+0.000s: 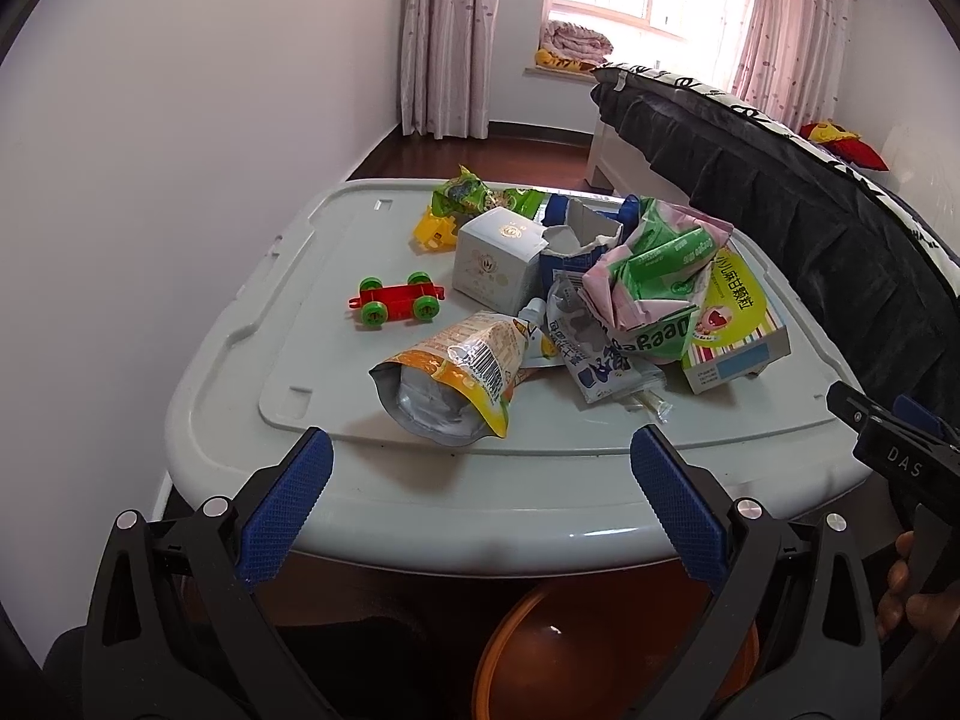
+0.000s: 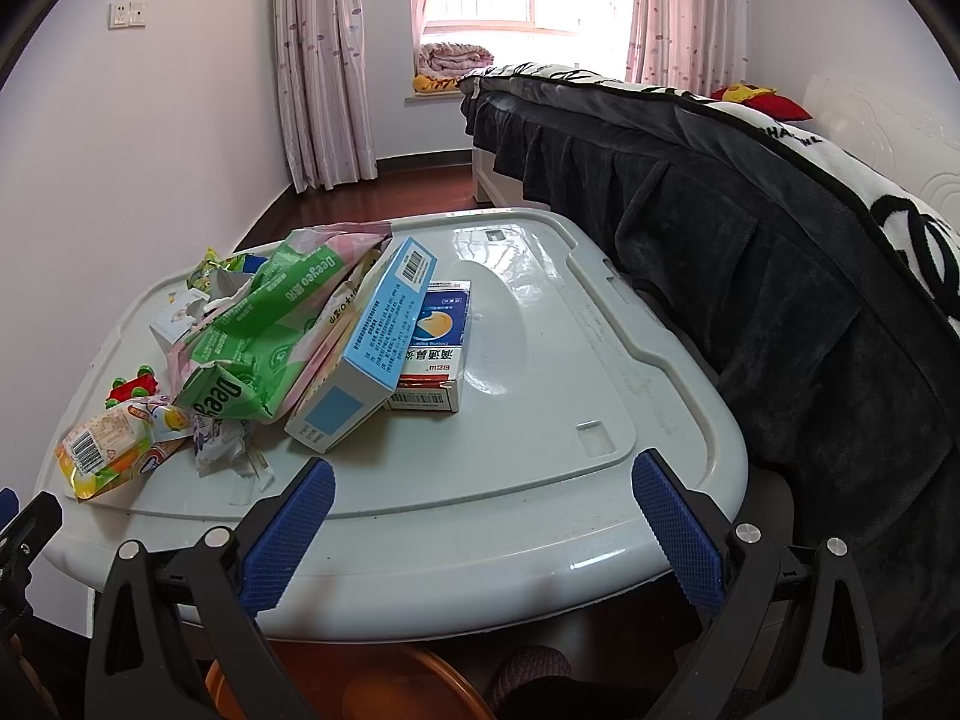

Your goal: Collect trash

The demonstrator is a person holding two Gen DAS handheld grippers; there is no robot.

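The left hand-held gripper [image 1: 480, 456] hangs just off the near edge of the worktop [image 1: 240, 324], a grey plastic lid, with its blue-padded jaws spread wide and nothing between them; the right hand-held gripper [image 2: 483, 489] sits likewise at the near edge, jaws wide apart and empty. The trash lies in a heap on the lid's middle and far side: an orange snack pouch [image 1: 456, 378] lies nearest the left gripper, its torn silver mouth facing the near-left edge, and just beside it a crumpled white and blue pouch [image 1: 591, 354] rests partly under a green and pink wrapper [image 1: 648, 276]. That wrapper drapes over a striped box with a yellow-green label [image 1: 735, 324], which in the right view shows its blue side [image 2: 372, 342] and leans on a smaller white and blue medicine box [image 2: 435, 354]. Behind the heap stand a white cube box [image 1: 498, 264] and a torn-open blue carton [image 1: 585, 240], with a green wrapper [image 1: 462, 195] at the far edge. A red toy car with green wheels [image 1: 396, 300] sits apart to the left, and a yellow toy piece [image 1: 432, 234] lies near the cube box. An orange basin [image 1: 600, 654] shows below the lid's near edge, and a bed with a dark skirt [image 2: 750, 240] runs along the right side
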